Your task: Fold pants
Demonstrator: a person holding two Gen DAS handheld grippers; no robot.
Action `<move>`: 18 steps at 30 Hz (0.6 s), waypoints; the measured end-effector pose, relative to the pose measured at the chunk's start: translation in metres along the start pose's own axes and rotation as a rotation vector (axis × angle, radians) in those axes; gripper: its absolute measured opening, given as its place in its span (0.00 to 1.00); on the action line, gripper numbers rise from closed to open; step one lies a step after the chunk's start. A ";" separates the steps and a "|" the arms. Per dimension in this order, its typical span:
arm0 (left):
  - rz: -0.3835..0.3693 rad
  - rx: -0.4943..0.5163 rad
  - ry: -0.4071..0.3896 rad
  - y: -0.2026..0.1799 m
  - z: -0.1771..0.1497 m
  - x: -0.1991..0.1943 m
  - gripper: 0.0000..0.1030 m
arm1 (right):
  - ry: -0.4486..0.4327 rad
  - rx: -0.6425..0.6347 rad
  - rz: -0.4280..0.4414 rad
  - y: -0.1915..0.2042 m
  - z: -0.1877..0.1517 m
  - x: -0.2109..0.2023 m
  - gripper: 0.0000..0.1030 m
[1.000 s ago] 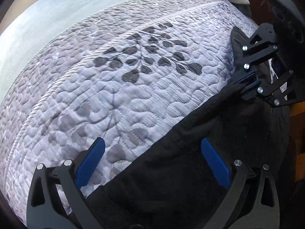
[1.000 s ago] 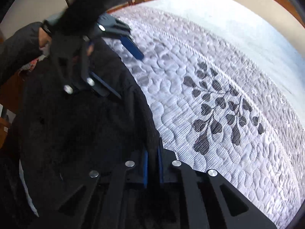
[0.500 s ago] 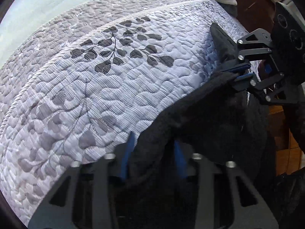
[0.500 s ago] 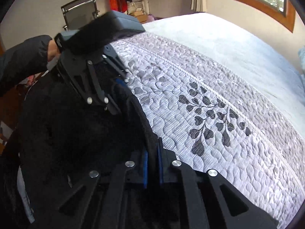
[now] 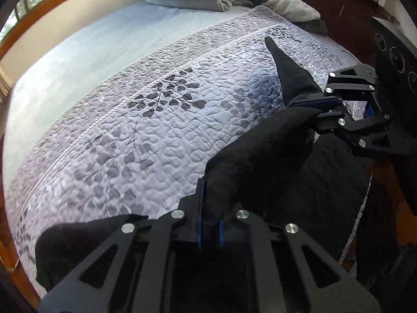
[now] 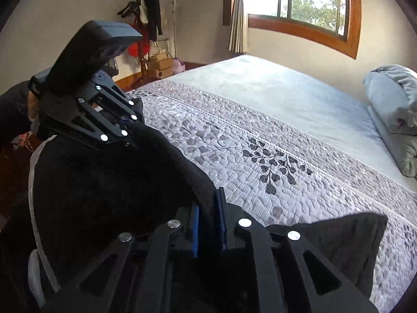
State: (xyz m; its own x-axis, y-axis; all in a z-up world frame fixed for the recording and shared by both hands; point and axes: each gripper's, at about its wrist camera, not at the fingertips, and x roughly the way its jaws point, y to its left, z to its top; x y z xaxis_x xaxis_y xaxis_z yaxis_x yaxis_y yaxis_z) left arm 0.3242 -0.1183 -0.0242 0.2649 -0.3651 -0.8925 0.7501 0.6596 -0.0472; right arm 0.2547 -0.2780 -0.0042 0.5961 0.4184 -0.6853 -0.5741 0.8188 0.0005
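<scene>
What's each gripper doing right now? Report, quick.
Left gripper: shut on the black pants.
Right gripper: clamped on the black pants, jaws easing open slightly.

No writing, label, brand, number or sign can be read in either view; the cardboard boxes (image 6: 159, 65) by the far wall, at about eleven o'clock in the right wrist view, are too small and blurred to show any print.

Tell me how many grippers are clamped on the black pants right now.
2: the left gripper pinches one end of the pants edge, the right gripper the other end.
</scene>
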 end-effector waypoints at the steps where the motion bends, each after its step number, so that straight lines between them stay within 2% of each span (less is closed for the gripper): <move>1: 0.028 0.004 -0.008 -0.013 -0.009 -0.011 0.07 | -0.011 0.006 -0.004 0.008 -0.006 -0.012 0.13; 9: 0.137 -0.020 -0.067 -0.090 -0.069 -0.050 0.07 | -0.025 0.022 -0.031 0.061 -0.051 -0.064 0.14; 18: 0.183 -0.136 -0.069 -0.142 -0.129 -0.048 0.08 | 0.035 0.085 0.004 0.102 -0.104 -0.092 0.14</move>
State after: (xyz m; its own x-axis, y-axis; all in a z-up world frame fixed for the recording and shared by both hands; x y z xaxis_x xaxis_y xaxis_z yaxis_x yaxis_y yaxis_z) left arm 0.1269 -0.1093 -0.0330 0.4337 -0.2723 -0.8589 0.5985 0.7996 0.0487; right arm 0.0830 -0.2735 -0.0171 0.5735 0.4089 -0.7099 -0.5255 0.8484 0.0641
